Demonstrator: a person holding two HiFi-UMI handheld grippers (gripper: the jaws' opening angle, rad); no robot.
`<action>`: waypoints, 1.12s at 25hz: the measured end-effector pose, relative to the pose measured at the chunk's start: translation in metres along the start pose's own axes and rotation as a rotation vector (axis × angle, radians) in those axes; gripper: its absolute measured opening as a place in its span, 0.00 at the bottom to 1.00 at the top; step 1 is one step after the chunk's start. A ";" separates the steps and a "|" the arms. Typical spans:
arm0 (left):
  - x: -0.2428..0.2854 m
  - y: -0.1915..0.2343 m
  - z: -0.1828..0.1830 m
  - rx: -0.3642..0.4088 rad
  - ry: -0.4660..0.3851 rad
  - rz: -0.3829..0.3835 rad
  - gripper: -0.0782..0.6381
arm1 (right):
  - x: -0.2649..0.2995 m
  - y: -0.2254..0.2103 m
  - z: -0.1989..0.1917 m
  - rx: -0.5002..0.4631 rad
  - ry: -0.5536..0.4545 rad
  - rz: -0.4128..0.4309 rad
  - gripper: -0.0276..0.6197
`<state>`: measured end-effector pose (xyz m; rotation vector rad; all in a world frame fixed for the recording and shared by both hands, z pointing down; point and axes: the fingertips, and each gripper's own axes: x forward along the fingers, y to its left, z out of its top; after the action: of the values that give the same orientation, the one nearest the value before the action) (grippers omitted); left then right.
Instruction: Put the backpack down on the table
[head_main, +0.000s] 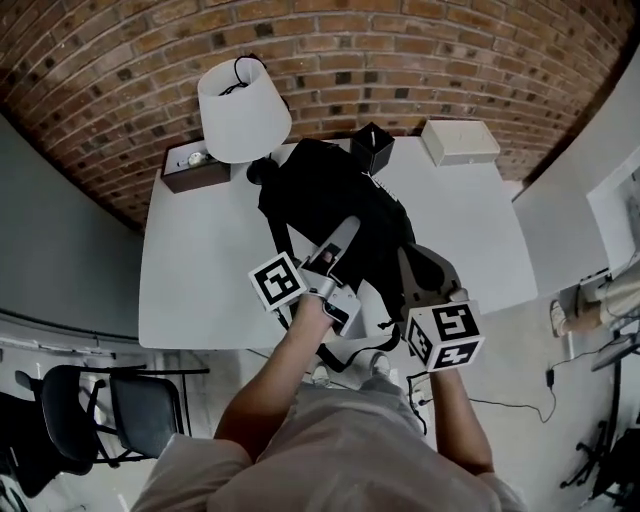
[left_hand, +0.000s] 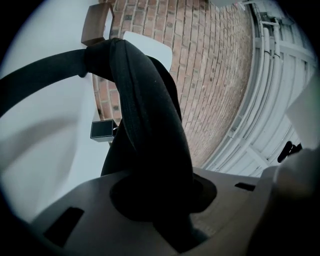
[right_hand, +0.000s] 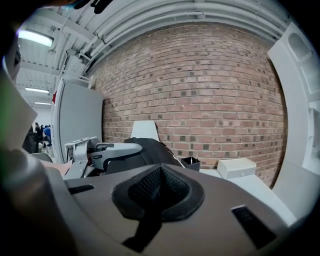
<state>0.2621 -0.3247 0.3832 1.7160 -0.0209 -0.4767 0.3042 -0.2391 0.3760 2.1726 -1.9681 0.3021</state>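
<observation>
2 claws hold a black fabric backpack (head_main: 325, 190) over the white desk (head_main: 200, 270).
Nearest, the left claw (head_main: 343, 232) is clamped on a thick black strap (left_hand: 150, 125) and the right claw (head_main: 418, 262) on a mesh-padded strap (right_hand: 157, 187); ease both down evenly before releasing. Only the gripper views show these grips. Only the head view shows the pack's body stretching from the desk's near edge toward the white lampshade (head_main: 243, 110) at its far edge.
</observation>
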 end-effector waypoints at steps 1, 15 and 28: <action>0.003 0.002 0.000 0.002 -0.020 0.003 0.25 | 0.003 -0.005 0.000 -0.004 0.001 0.018 0.05; 0.023 0.028 0.017 0.091 -0.337 0.054 0.25 | 0.044 -0.044 0.006 -0.077 0.008 0.310 0.05; -0.025 0.060 0.032 0.133 -0.530 0.122 0.25 | 0.062 -0.014 -0.010 -0.133 0.031 0.518 0.05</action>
<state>0.2441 -0.3600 0.4432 1.6610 -0.5460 -0.8400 0.3239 -0.2941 0.4025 1.5420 -2.4282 0.2645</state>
